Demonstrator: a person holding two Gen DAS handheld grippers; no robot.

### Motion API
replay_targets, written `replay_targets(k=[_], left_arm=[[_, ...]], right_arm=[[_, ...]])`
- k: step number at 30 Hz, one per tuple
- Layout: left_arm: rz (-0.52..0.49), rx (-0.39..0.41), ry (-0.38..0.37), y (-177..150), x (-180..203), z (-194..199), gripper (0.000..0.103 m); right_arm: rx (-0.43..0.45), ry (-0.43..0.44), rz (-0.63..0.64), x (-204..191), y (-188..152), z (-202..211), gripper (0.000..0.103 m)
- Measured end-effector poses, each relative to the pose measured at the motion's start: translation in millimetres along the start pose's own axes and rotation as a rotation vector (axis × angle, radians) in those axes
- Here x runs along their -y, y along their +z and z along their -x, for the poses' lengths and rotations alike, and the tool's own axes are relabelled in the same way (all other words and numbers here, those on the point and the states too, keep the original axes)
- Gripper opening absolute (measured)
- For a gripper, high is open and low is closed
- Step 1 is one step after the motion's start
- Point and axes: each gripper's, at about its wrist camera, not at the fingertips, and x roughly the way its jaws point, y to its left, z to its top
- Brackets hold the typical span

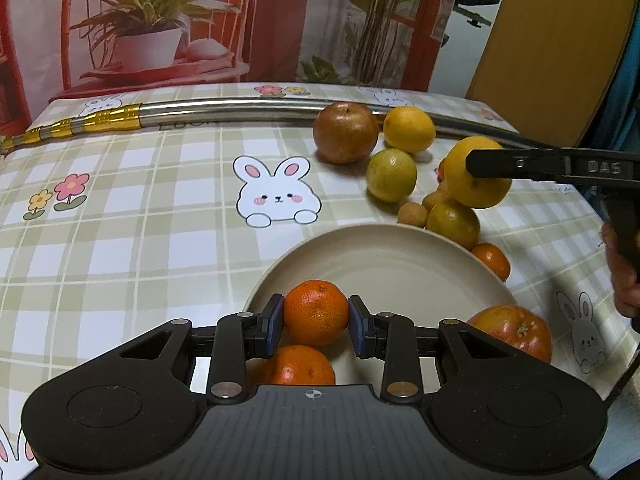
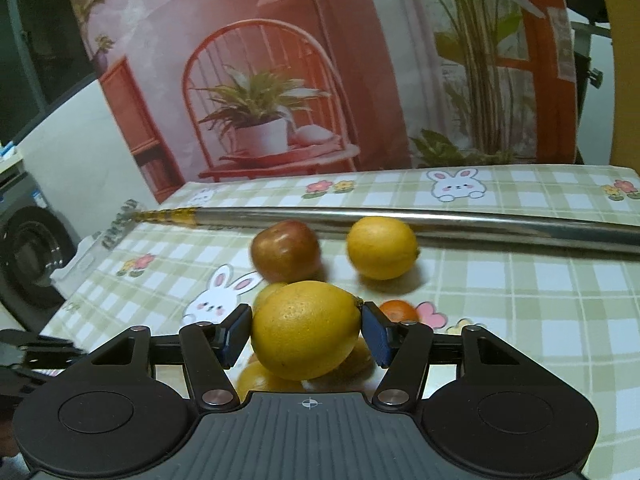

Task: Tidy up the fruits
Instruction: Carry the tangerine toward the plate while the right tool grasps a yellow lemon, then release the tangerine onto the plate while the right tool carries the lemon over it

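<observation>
Left gripper (image 1: 316,314) at lower centre clamps a round orange tangerine (image 1: 316,312) over the beige round plate (image 1: 384,264); a second tangerine (image 1: 298,368) already sits on it, below. Right gripper (image 2: 306,330) grips a yellow oval lemon (image 2: 306,330) lifted above the fruit pile. Lower the tangerine onto bare plate beside the other before releasing (it'll roll otherwise). Count off-plate, upper right of left view: one brown-red apple (image 1: 346,132), one more lemon (image 1: 409,129), one green-yellow citrus (image 1: 391,175).
</observation>
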Motion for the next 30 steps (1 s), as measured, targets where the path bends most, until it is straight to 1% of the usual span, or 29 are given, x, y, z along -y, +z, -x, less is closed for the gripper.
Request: replay_targets(k=[7, 16, 21, 26, 30], left_arm=[[0.007, 0.008, 0.009, -2.8, -0.2, 2.2, 0.036], [0.050, 0.008, -0.025, -4.5, -2.8, 1.0, 0.039], [0.073, 0.053, -0.036, -5.6, -4.8, 15.4, 0.041], [0.121, 0.100, -0.005, -5.6, -18.4, 35.8, 0.041], [0.166, 0.132, 0.050, -6.7, -36.7, 51.2, 0.041]], right_arm=[[-0.006, 0.041, 0.031, -26.0, -5.4, 8.7, 0.056], [-0.014, 0.064, 0.078, -47.7, -10.9, 12.3, 0.056], [-0.034, 0.069, 0.093, -56.7, -13.6, 14.7, 0.056], [-0.070, 0.075, 0.132, -71.2, -15.7, 10.4, 0.056], [-0.115, 0.086, 0.167, -84.4, -16.7, -1.0, 0.056]])
